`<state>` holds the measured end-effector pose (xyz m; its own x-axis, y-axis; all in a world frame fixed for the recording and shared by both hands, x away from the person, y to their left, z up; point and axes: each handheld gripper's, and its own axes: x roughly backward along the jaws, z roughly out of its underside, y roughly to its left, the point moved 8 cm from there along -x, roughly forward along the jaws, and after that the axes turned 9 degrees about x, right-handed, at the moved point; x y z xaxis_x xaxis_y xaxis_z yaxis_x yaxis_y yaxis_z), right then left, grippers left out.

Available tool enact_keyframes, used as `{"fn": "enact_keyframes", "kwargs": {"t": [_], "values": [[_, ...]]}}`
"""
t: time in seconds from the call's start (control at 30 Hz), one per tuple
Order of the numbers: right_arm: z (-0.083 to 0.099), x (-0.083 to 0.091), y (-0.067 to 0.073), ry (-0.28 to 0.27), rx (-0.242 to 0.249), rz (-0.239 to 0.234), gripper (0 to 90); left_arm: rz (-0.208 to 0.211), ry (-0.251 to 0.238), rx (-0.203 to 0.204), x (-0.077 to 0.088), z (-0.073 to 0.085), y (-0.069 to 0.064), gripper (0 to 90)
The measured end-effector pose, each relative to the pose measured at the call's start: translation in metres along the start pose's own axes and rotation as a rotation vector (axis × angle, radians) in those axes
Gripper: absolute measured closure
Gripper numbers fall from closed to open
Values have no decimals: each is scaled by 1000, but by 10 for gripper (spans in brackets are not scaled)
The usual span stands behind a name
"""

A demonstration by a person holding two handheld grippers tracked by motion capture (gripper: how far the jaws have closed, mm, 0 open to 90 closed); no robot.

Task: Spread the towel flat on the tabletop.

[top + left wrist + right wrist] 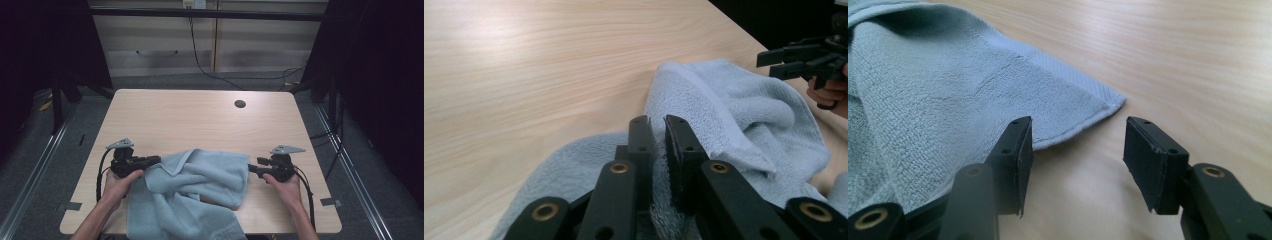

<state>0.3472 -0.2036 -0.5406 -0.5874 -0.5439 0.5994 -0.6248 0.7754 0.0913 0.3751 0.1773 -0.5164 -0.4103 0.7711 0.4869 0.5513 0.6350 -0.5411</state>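
Pinching terry cloth between nearly closed jaws, the left gripper (150, 161) holds the left edge of the rumpled light-blue terry towel (200, 192), which lies bunched on the near middle of the pale wooden table (190, 115), its near end hanging over the table's near edge. At the right, the right gripper (252, 168) stands with jaws wide apart, just short of the towel's hemmed corner (1110, 104). Likely step: securing both sides before spreading or folding; next calls for closing on that corner. Its long axis seems to run near to far, though bunching blurs this.
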Motion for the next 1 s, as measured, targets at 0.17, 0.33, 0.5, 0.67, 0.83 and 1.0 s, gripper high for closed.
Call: {"fn": "enact_keyframes", "kwargs": {"t": [0.17, 0.33, 0.5, 0.67, 0.83, 1.0], "values": [[-17, -16, -6, -29, -8, -1, 486, 4, -78, -8, 12, -11, 1, 681], [-21, -35, -14, 0, -19, -4, 487, 33, -37, -75, 8, -13, -12, 552], [-19, -49, -17, 46, -12, 13, 479, 57, 39, -154, -5, -2, -22, 387], [-16, -54, -15, 60, 7, 26, 493, 29, 93, -207, -9, 7, -22, 391], [-15, -55, -2, 69, 79, 26, 702, -49, 132, -261, -13, 19, -16, 749], [-9, -48, 8, 82, 91, 10, 869, -35, 135, -246, -7, 25, -13, 874]]}}
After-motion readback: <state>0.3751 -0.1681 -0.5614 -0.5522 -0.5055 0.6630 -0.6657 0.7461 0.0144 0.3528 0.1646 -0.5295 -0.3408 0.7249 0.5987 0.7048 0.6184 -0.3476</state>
